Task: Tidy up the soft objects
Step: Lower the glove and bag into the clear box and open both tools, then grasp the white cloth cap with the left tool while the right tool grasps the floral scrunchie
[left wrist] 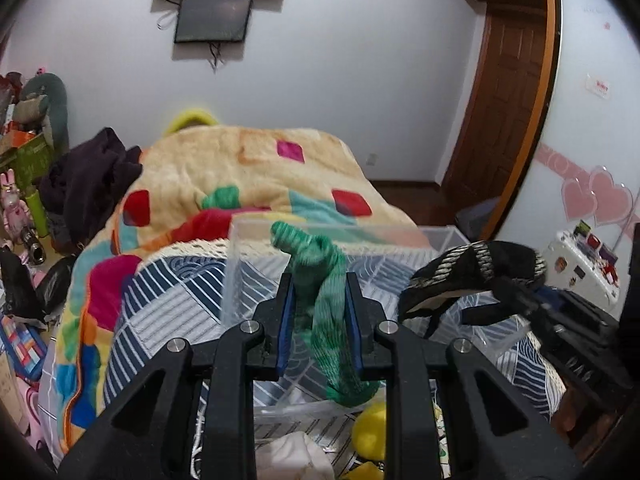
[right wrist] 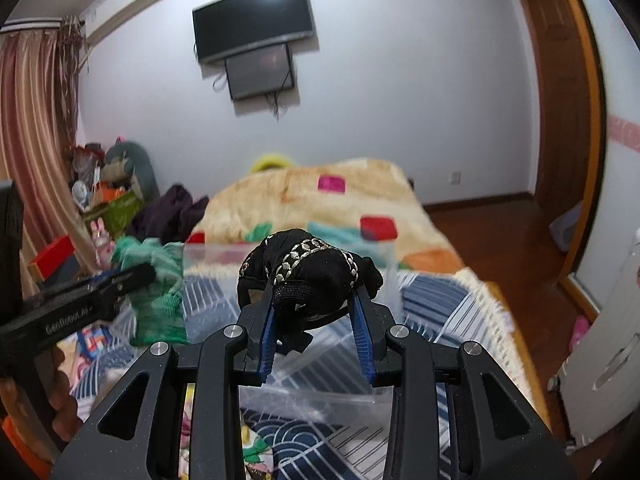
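Left wrist view looks across the bed [left wrist: 168,300], its striped cover and patchwork blanket [left wrist: 248,168] carrying a clear plastic bin [left wrist: 240,264] that sits just ahead of both tools. The left tongs [left wrist: 320,292] are clamped on a green sock [left wrist: 326,280], which hangs limp with its toe drooping below the fingers, near the bin's near wall. The right tongs [right wrist: 316,300] are clamped on a black bundle with pale trim [right wrist: 308,268], held above the same bin.

The step in hand is probably dropping each piece into the bin. To do it well, carry each piece fully past the rim before letting go, so the trailing sock end does not drape over the wall. Release one side at a time.
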Motion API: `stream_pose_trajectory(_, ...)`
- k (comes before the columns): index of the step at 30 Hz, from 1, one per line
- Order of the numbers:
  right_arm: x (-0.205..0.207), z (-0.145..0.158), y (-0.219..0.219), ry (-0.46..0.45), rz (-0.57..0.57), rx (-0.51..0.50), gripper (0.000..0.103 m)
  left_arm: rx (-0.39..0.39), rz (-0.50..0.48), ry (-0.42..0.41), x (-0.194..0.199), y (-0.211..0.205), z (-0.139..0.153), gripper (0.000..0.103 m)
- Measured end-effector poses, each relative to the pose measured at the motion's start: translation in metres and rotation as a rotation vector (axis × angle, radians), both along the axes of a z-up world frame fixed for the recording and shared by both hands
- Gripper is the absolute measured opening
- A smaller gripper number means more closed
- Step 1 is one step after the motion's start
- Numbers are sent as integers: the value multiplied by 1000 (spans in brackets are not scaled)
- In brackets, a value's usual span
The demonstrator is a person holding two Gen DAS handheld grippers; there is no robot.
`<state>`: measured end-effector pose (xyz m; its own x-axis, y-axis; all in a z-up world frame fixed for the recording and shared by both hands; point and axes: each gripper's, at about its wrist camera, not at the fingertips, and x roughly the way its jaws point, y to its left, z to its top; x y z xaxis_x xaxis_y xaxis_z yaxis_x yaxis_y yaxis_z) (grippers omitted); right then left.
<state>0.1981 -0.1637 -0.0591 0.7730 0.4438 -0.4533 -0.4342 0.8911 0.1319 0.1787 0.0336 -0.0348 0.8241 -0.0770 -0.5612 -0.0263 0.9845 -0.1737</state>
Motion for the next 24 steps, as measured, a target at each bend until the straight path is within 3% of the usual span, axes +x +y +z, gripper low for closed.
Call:
stream_pose_trajectory(6,3,-9,3,47,19,-51,35,32,-27,46,2,-13,-7,27)
stream_pose_trajectory(9,-1,-9,3,45,5,-82,46,48,-31,35,-8,-18,-5,41)
stream_pose_trajectory(11,-4,-8,2,36,-8,-99,61,56,-34,12,-17,-20,-2,50)
stream_pose_trajectory(19,-28,5,2,-77,-57,-187,86,91,-5,-99,-63,-18,17,75)
stream_pose_trajectory(24,-44,20,-2,-143,-48,-166,96,93,22,-147,-88,-15,21,91)
